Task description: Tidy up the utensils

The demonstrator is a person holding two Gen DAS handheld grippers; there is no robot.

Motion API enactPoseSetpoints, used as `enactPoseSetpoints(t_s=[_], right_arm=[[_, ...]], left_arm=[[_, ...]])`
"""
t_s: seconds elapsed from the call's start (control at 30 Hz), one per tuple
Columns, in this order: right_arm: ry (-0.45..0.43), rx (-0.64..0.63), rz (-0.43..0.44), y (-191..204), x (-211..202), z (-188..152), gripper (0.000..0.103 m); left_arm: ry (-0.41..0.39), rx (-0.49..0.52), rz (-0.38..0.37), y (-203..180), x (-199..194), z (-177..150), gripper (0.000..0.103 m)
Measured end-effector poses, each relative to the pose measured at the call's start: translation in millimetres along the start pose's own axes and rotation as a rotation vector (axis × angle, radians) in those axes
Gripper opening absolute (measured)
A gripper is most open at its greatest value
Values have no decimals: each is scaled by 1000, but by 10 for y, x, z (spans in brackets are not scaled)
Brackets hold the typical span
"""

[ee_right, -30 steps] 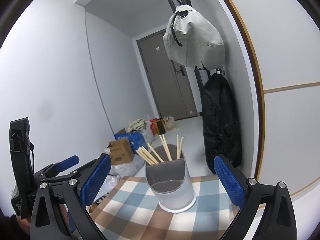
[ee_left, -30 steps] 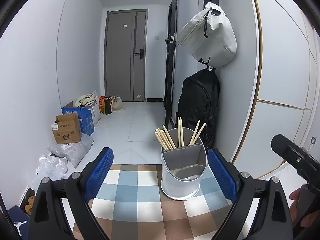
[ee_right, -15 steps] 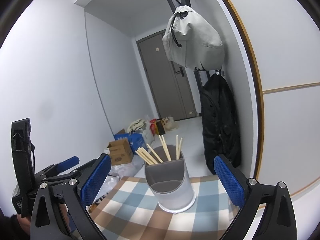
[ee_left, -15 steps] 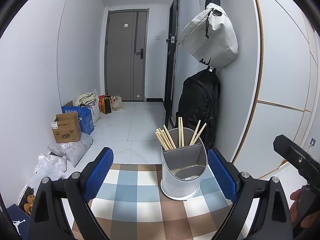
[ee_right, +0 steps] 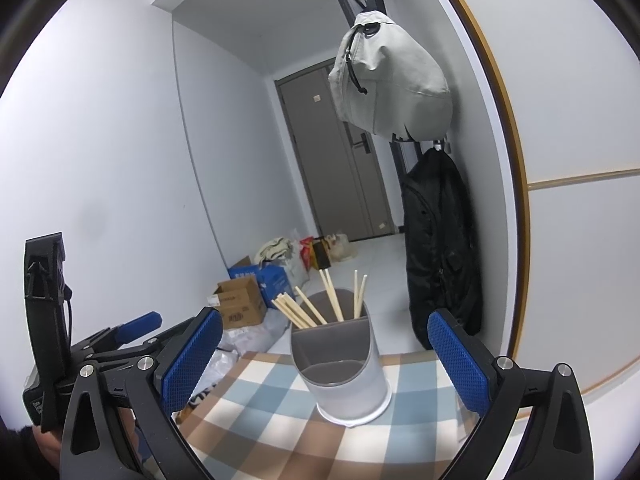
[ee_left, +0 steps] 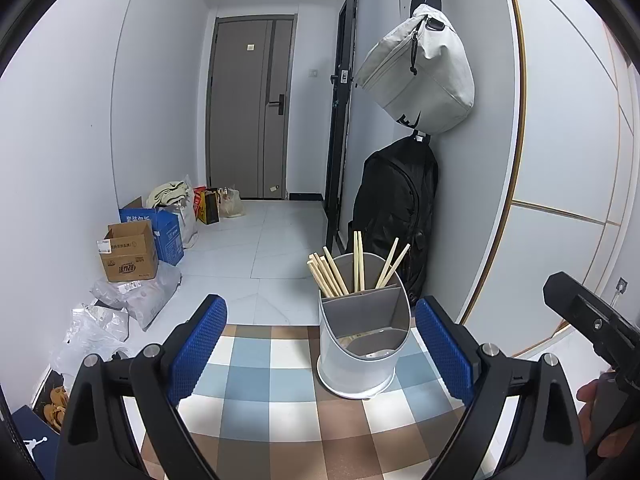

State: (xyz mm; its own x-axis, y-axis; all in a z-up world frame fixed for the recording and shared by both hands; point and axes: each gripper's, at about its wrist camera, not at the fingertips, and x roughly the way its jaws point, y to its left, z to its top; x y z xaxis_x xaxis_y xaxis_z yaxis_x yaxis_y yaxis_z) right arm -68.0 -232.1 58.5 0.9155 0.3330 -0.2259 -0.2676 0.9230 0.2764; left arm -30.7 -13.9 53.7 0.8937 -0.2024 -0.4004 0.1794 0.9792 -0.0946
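With both my left gripper (ee_left: 320, 344) and right gripper (ee_right: 325, 356) wide and empty, the utensil holder (ee_left: 362, 344) sits upright on the checkered cloth (ee_left: 260, 384), chopsticks (ee_left: 332, 272) in its rear compartment; clipping its rim could tip it.

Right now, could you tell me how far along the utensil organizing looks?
Done: the chopsticks stand in the rear compartments of the white holder on the checked cloth. In hand: nothing; the left gripper and right gripper both have their jaws wide open and empty. Left: no loose utensils are visible, so the job looks nearly or fully finished.
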Motion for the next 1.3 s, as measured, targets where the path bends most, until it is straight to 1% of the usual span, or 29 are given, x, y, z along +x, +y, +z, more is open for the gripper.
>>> enactPoseSetpoints(t_s=[0.27,0.47,0.8,0.97,1.3], right_arm=[[2,-3,-1,5,5,-1,103],[4,-3,-2,5,6,-1,103],[4,-4,-2,6,6,1,103],[2,-5,-2,5,5,2,103],[6,-7,-1,9,12,3,103]], left_arm=[[3,-5,2,6,2,-1,92],[24,-27,-8,40,28,3,92],[23,-24,-7,21,43,-5,92],[42,-43,-10,49,82,-14,92],[41,-41,-9,44,77,-21,92]])
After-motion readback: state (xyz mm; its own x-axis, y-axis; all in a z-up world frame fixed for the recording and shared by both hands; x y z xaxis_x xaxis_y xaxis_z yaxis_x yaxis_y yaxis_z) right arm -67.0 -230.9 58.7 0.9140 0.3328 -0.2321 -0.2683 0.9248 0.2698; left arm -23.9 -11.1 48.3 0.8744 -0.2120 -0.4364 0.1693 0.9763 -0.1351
